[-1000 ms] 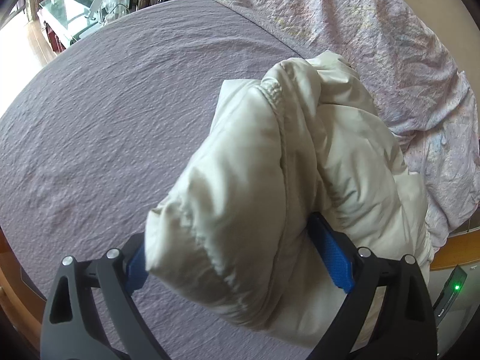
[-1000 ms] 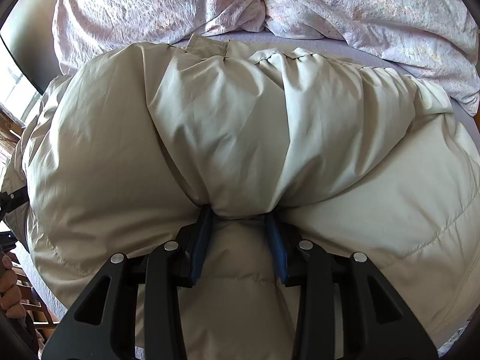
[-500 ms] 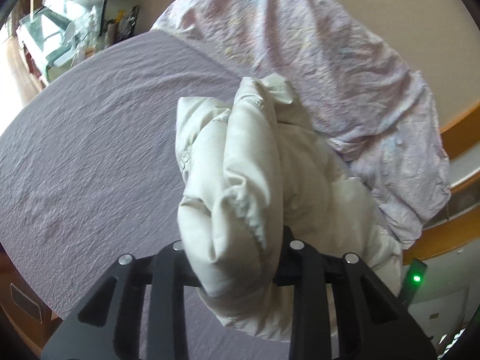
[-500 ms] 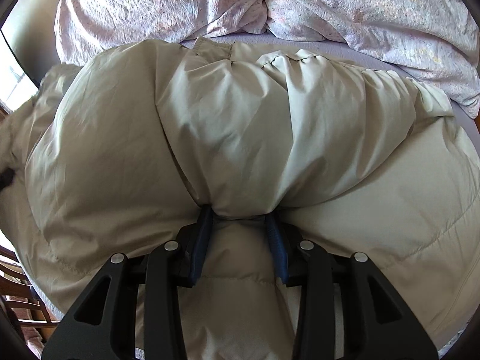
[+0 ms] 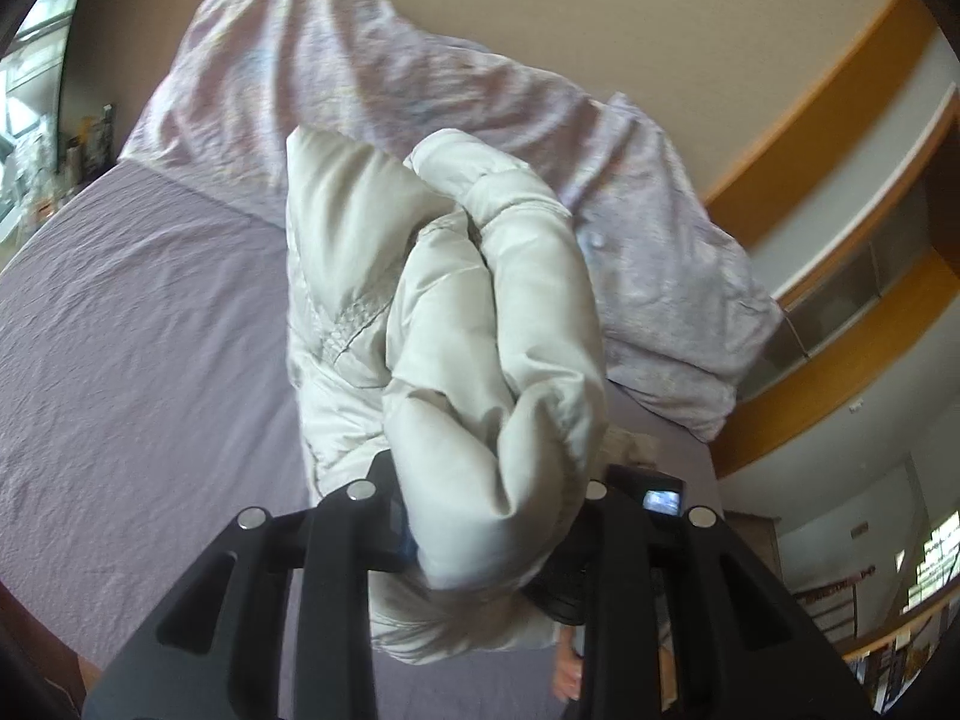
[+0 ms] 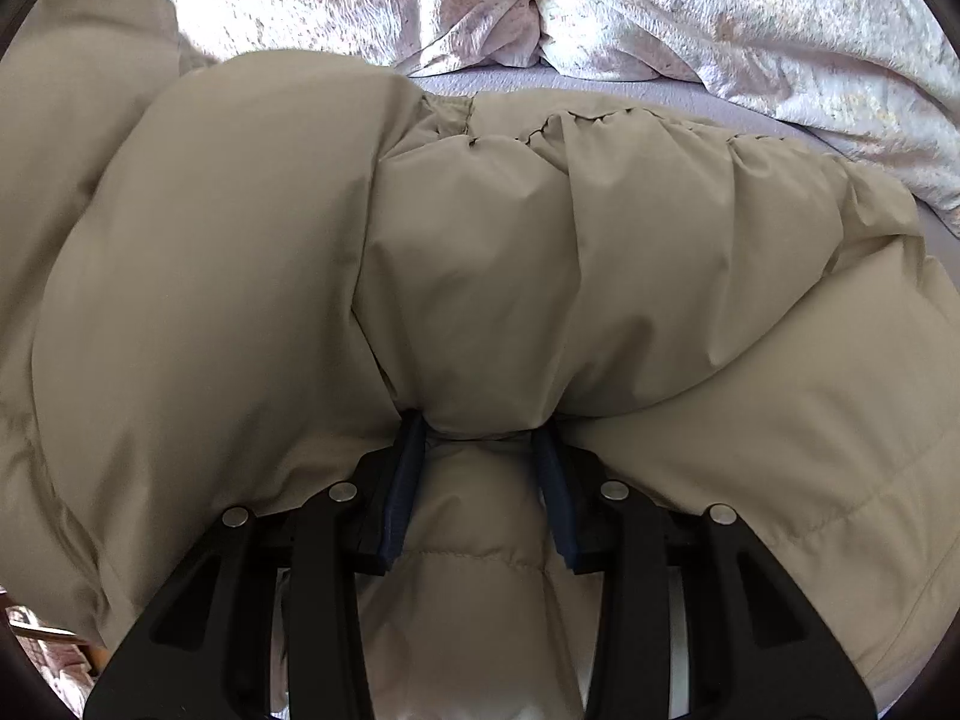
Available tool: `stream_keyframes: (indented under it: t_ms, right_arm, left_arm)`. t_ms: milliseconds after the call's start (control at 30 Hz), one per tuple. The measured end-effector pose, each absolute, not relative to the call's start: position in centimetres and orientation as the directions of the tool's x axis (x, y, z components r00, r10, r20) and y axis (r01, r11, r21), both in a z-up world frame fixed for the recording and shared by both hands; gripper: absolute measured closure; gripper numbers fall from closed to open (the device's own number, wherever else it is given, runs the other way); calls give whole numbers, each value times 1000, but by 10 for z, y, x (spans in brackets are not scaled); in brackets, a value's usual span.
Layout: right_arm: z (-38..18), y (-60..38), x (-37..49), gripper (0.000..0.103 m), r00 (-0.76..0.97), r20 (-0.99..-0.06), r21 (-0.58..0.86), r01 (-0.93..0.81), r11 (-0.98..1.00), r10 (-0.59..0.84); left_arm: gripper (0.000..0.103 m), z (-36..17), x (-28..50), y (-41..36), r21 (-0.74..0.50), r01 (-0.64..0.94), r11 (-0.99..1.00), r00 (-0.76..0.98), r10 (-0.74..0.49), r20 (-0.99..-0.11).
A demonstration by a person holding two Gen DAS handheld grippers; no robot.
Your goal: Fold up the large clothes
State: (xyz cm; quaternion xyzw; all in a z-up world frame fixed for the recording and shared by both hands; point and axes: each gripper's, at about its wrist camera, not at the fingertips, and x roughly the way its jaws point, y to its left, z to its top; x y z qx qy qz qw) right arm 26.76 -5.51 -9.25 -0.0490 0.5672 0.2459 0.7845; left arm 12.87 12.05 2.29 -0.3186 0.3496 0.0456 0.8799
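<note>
Here the left tool point(image 5: 489, 516) is clamped on a thick bunched fold of the cream puffer jacket point(image 5: 480, 324), which is lifted above the lilac bed sheet point(image 5: 132, 324), its long axis running away from the tool toward the floral duvet point(image 5: 372, 84) at the head of the bed. The right tool point(image 6: 480, 456) pinches a puffy roll of the same jacket, whose bulk spreads crosswise over the bed.

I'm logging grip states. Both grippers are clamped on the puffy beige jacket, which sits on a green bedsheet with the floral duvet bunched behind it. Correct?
Not quite: the bedsheet is lilac, not green, as the left wrist view shows. Otherwise yes: left gripper and right gripper both clamp the jacket, floral duvet behind.
</note>
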Motion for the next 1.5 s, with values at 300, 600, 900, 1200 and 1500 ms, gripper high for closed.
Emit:
stream_keyframes:
  t_ms: [300, 600, 900, 1200, 1500]
  right_arm:
    - [-88, -81, 280, 64, 156, -904, 298, -434, 850, 397]
    - [-54, -165, 281, 63, 245, -858, 338, -393, 855, 451]
    - [-37, -263, 287, 48, 386, -868, 224, -256, 941, 311]
    - [-47, -346, 280, 48, 397, -888, 216, -81, 973, 230]
    - [-36, -395, 276, 48, 421, -885, 233, 28, 972, 200]
  left_arm:
    - [74, 39, 160, 30, -498, -152, 854, 740, -235, -630]
    - [74, 32, 183, -36, -490, -77, 868, 704, -301, -644]
    - [73, 13, 212, -108, -482, 7, 876, 627, -380, -680]
    - [70, -21, 242, -184, -437, 75, 897, 504, -412, -759]
    - [45, -3, 245, -225, -376, 153, 914, 479, -402, -781]
